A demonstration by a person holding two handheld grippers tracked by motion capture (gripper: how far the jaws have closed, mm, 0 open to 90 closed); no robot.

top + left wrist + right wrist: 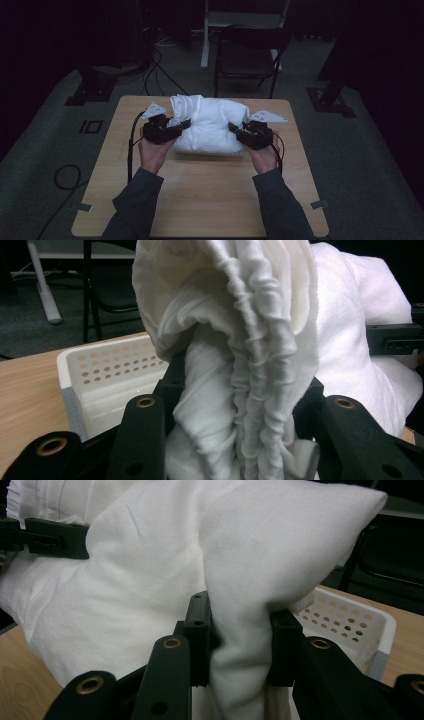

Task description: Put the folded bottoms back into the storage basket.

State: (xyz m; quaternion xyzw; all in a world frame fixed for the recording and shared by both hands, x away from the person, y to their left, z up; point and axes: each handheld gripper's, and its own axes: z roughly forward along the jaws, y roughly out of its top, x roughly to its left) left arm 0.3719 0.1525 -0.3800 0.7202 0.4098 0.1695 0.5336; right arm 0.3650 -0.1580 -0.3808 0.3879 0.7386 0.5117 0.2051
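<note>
A bulky white cloth [209, 122] is bunched over a white perforated basket [210, 152] in the middle of the wooden table. My left gripper [186, 123] grips the cloth's left side, with gathered folds [240, 405] pinched between its black jaws. From the other side my right gripper [233, 127] is shut on a thick fold [240, 645] of the same cloth. In the left gripper view the basket's wall [107, 377] appears behind the cloth at the left. The basket's corner [350, 625] lies at the right in the right gripper view. The cloth hides most of the basket.
The wooden table [200, 200] has bare surface in front of the basket and on both sides. A dark folding chair [247, 55] stands beyond the far edge. Cables [67, 177] trail on the grey floor at the left.
</note>
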